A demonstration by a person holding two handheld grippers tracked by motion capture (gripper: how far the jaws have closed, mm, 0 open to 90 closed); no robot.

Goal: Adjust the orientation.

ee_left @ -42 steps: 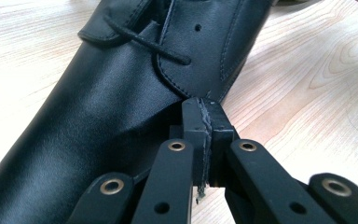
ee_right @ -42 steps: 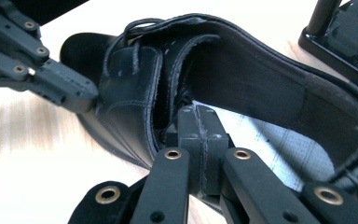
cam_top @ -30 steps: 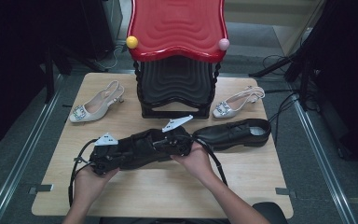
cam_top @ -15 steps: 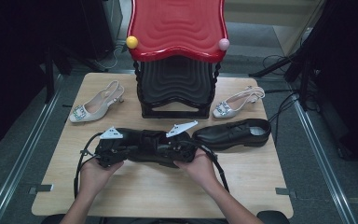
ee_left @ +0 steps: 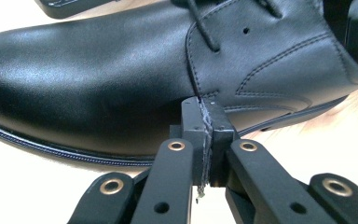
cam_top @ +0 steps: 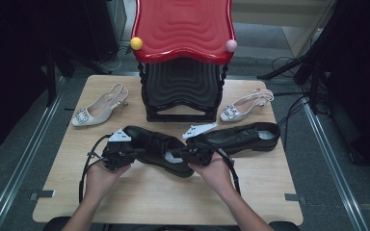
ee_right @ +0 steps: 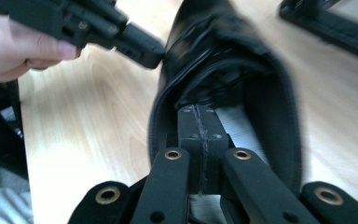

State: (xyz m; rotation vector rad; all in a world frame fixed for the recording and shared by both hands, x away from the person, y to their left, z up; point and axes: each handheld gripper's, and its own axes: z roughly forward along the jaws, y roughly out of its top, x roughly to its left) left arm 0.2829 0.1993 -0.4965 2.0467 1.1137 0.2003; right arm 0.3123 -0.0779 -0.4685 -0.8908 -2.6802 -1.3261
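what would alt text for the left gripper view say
The left tool, jaws shut with nothing between them, touches the side of a black leather lace-up shoe lying on a light wooden table.

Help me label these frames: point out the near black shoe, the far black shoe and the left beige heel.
Near black shoe (cam_top: 149, 144): high view, on its laced upper.
Far black shoe (cam_top: 241, 137): high view, on its upper, mid-length.
Left beige heel (cam_top: 96, 111): high view, on its insole.

High view looks down; gripper views sit close — sharing the black shoe (cam_top: 156, 149).
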